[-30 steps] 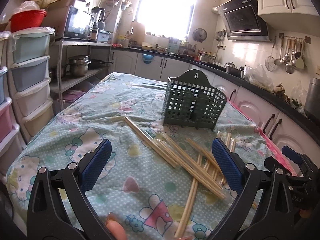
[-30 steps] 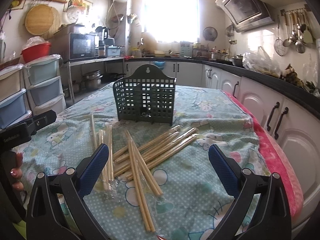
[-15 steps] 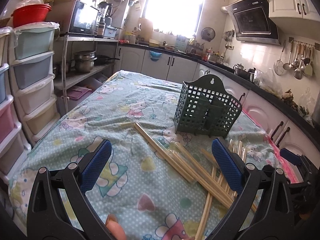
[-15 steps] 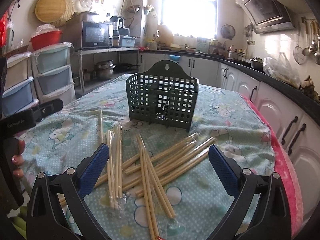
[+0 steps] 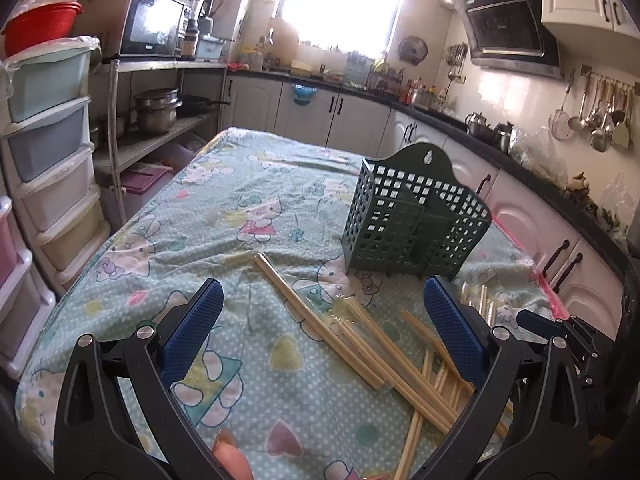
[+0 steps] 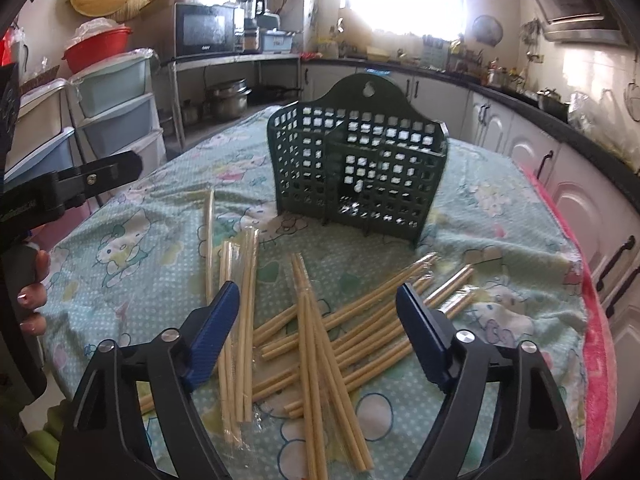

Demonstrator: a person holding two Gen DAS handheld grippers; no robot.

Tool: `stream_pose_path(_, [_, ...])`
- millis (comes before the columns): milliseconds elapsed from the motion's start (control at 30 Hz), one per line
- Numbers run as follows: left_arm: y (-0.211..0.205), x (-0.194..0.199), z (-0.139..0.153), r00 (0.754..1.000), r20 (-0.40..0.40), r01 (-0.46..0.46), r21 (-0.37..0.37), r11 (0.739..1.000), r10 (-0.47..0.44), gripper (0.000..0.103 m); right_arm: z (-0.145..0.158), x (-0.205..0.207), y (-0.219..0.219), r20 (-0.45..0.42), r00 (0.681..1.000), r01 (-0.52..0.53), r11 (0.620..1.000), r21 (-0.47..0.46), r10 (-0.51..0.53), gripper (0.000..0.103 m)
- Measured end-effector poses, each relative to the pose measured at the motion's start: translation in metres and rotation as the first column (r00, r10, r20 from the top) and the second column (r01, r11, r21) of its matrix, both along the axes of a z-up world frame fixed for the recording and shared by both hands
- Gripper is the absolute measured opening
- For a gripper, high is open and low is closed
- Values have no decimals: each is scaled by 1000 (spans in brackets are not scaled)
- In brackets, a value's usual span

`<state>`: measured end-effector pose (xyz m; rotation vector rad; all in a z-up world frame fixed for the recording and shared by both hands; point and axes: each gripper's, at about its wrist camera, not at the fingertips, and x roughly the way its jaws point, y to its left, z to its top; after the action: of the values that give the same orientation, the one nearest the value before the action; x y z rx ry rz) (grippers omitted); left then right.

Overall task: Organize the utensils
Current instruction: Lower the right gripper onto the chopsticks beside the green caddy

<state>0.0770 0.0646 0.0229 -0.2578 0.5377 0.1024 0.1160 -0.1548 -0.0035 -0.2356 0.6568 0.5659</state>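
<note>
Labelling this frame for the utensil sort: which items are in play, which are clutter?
In play:
chopsticks
green utensil basket
right hand-held gripper, open, jaws just closing, nothing between them

Clutter:
microwave
red basin
drawer tower
hanging ladles

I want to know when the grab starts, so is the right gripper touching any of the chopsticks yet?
Apart. The right wrist view shows the right gripper open above the chopsticks, pads clear of them, jaws just narrowing.
</note>
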Motion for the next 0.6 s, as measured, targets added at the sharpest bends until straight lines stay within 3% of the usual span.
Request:
stream_pose_path(100, [2, 8, -1, 1000, -17, 6, -1, 1000, -6, 93, -4, 9, 5, -36, 999, -21, 1000, -9, 20, 69])
stream_pose_path(367, [17, 42, -15, 993, -117, 7, 2, 1000, -7, 93, -19, 30, 19, -128, 990, -69, 997, -28, 65, 41])
stream_pose_path(600, [38, 68, -32, 980, -198, -15, -30, 999, 9, 93, -34, 45, 26, -189, 979, -87, 995, -39, 78, 32])
